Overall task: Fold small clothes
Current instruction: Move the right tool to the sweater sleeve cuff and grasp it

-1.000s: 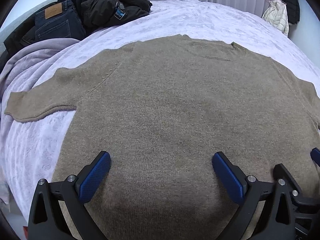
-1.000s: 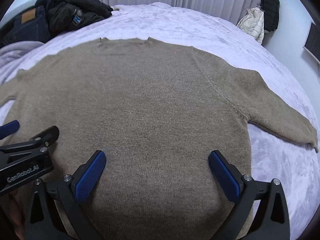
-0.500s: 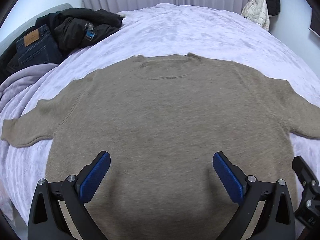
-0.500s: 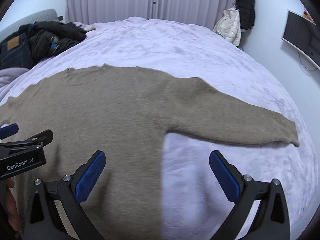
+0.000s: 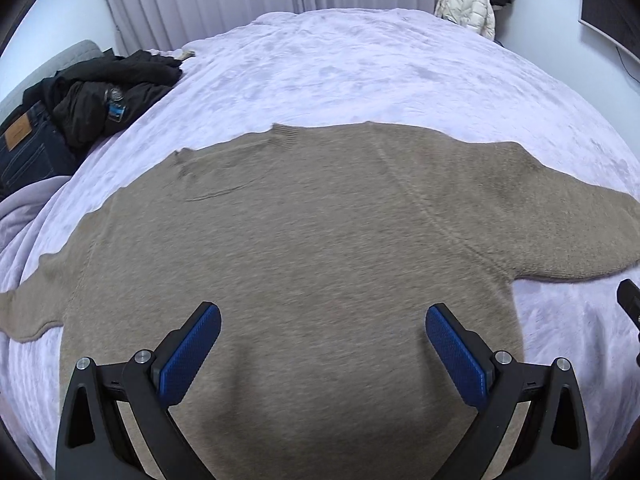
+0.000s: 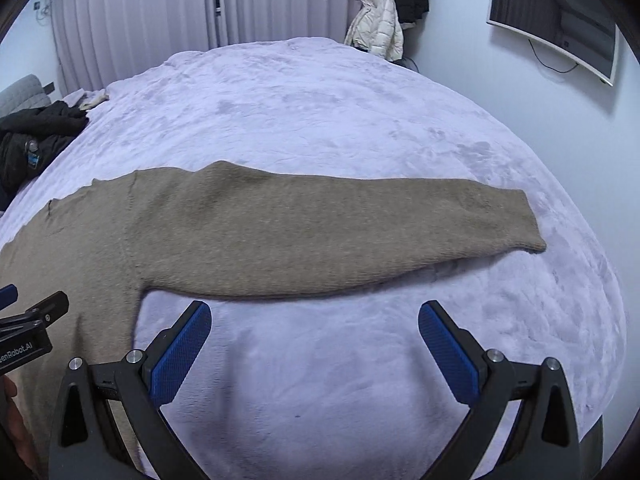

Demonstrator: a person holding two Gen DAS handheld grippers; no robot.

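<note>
Bed [image 6: 360, 120]: sweater [image 5: 300, 260] flat, margins bare

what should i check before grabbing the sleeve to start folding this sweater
1. Sweater lies flat on the bed, body spread: ok.
2. Right sleeve stretched straight out, cuff in view: ok.
3. Right hand-held gripper open and empty, over bare blanket just short of the sleeve: ok.
4. Left hand-held gripper open and empty, over the sweater body: ok.
5. Left sleeve cuff runs off the edge of the left view: cannot tell if it is flat.
6. Dark clothes pile lies apart from the sweater, clear of the fold area: ok.
</note>
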